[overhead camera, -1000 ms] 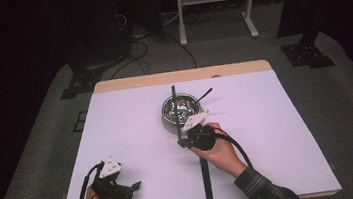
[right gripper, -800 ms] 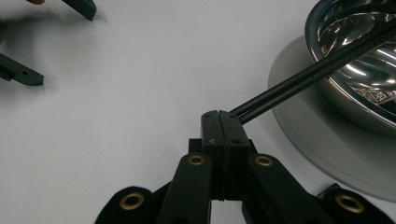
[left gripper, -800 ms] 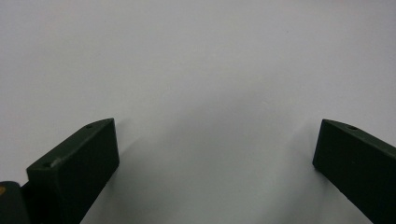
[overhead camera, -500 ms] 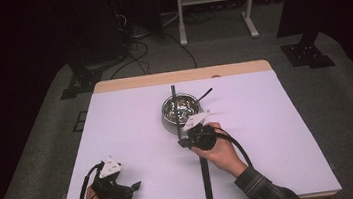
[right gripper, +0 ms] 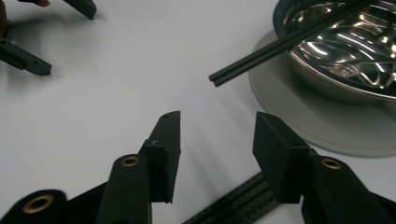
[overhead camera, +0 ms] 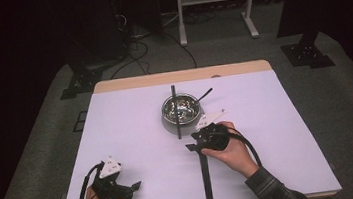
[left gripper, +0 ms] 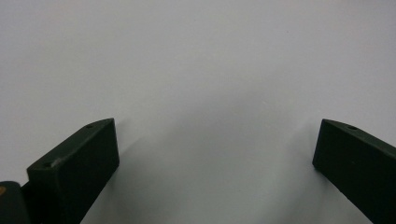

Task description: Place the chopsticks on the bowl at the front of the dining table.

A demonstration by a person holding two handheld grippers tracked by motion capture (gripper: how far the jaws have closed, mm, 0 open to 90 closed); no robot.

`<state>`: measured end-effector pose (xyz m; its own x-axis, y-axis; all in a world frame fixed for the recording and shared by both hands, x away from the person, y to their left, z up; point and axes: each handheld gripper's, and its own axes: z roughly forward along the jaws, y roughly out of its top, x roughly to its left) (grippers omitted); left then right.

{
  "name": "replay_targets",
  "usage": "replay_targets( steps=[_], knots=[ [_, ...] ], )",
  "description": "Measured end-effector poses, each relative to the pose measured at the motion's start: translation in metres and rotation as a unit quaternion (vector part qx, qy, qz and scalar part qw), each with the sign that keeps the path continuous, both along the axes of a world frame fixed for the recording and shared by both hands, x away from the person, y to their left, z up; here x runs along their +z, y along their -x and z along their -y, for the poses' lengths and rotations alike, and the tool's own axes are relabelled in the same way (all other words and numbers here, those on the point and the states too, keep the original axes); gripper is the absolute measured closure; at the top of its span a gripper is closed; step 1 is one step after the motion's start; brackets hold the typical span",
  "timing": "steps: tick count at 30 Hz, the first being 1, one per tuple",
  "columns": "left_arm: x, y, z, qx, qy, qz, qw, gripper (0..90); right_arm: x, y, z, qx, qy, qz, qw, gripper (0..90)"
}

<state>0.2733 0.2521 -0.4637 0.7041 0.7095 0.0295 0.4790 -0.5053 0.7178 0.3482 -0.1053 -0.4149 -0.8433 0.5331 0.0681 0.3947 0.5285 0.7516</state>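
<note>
Across the wide white table [overhead camera: 132, 124], near its far middle, a shiny steel bowl [overhead camera: 181, 110] sits on a round grey coaster [right gripper: 299, 116], a pair of black chopsticks [right gripper: 280, 44] lying over its rim. Nearer me lies a long flat black strip [overhead camera: 206, 176]. My right gripper [right gripper: 215, 135] hovers just beside the bowl, its jaws having just opened, nothing between them. My left gripper [left gripper: 215, 144] rests well apart, jaws spread wide over bare table.

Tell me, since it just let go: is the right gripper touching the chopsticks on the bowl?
Apart. The right gripper view shows the right gripper open, white table between it and the chopsticks.
</note>
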Motion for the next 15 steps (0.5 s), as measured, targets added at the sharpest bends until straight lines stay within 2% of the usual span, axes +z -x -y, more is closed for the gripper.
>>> replay_targets(
  steps=[5,15],
  knots=[
    [0.000,0.000,0.000,0.002,0.000,0.001,1.0000,0.0,0.001,0.001,0.014,-0.011,-0.007,0.004,0.9999,42.0],
    [0.000,0.000,0.000,0.002,0.001,0.001,1.0000,0.0,0.003,0.009,0.045,-0.033,-0.006,0.006,0.9994,38.6]
  ],
)
